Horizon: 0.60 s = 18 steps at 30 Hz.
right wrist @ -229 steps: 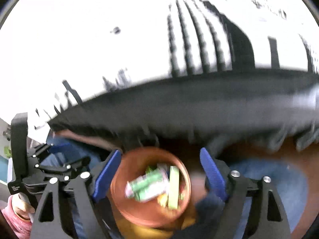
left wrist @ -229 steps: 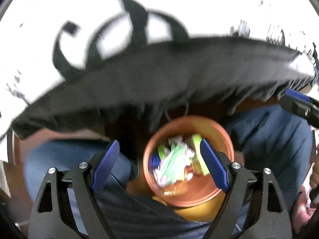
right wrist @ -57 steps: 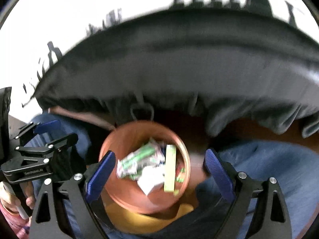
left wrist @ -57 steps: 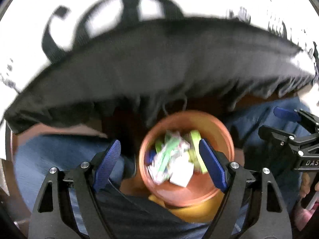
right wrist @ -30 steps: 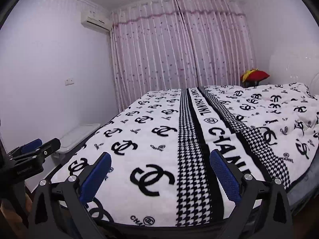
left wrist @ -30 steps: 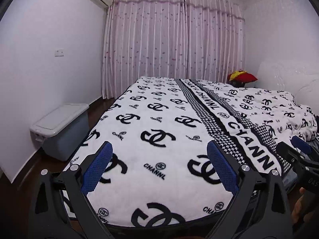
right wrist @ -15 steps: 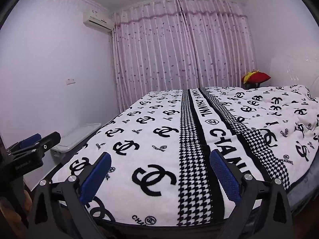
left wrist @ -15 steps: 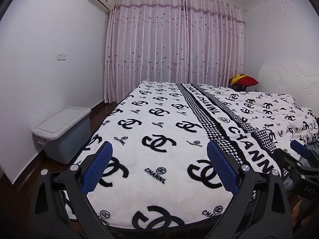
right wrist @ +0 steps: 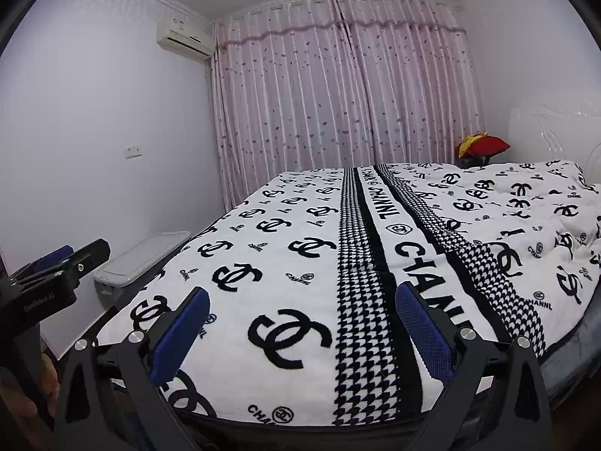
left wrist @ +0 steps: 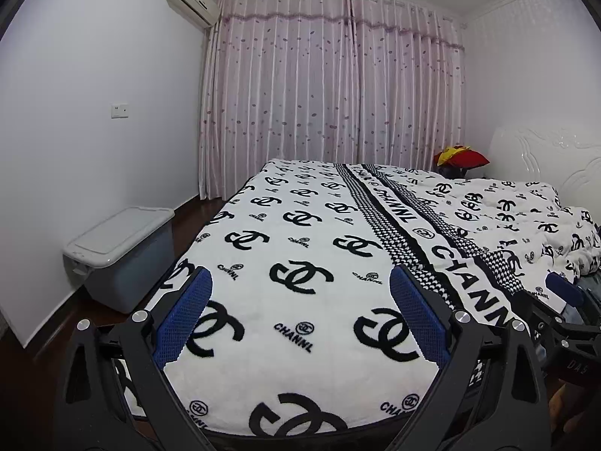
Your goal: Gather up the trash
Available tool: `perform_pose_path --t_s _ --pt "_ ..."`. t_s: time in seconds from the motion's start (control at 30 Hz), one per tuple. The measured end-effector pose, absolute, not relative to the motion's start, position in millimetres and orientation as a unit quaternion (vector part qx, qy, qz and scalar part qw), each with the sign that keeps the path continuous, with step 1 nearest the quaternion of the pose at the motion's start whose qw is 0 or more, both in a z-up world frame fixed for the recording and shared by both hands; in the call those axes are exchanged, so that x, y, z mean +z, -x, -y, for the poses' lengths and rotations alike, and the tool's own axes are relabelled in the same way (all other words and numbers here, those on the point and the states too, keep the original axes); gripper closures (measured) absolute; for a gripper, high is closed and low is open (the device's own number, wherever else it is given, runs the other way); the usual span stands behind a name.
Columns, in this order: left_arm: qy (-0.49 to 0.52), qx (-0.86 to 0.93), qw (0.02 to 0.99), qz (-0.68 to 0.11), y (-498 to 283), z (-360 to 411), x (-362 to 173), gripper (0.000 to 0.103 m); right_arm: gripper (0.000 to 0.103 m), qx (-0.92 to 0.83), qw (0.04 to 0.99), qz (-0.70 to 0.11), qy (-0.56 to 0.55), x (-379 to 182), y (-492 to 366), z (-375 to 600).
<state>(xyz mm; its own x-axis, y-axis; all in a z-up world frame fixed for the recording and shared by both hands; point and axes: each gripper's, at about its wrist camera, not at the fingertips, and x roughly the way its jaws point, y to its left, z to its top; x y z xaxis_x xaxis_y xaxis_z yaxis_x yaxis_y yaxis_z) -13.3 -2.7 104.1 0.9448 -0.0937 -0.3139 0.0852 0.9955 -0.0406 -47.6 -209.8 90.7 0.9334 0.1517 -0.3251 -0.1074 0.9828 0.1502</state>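
Both grippers held up at the foot of the bed, nothing in either one

The left gripper (left wrist: 300,315) and right gripper (right wrist: 300,323) both have their blue textured pads spread wide with only air between them, aimed across the bed (left wrist: 300,338). No trash shows in either view, so where it sits can't be told. The blanket (right wrist: 300,263) looks plush, white with black interlocking-C logos, a houndstooth stripe and "CHANNL" printed all over, reaching right to the near edge of the bed. A grey lidded plastic storage box (left wrist: 120,255) sits on the dark floor along the bed's left side. Pink spotted curtains (left wrist: 330,105) behind, a wall AC unit (left wrist: 191,3) up top, and a red and yellow thing (left wrist: 462,158) past the far right corner.
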Motion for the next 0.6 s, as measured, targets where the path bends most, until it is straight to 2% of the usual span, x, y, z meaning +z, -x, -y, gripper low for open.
perform_pose_path --t_s 0.6 --pt "0.013 -0.044 0.986 -0.158 12.1 2.8 105.5 0.01 0.005 0.066 0.98 -0.176 -0.066 86.7 45.4 208.9"
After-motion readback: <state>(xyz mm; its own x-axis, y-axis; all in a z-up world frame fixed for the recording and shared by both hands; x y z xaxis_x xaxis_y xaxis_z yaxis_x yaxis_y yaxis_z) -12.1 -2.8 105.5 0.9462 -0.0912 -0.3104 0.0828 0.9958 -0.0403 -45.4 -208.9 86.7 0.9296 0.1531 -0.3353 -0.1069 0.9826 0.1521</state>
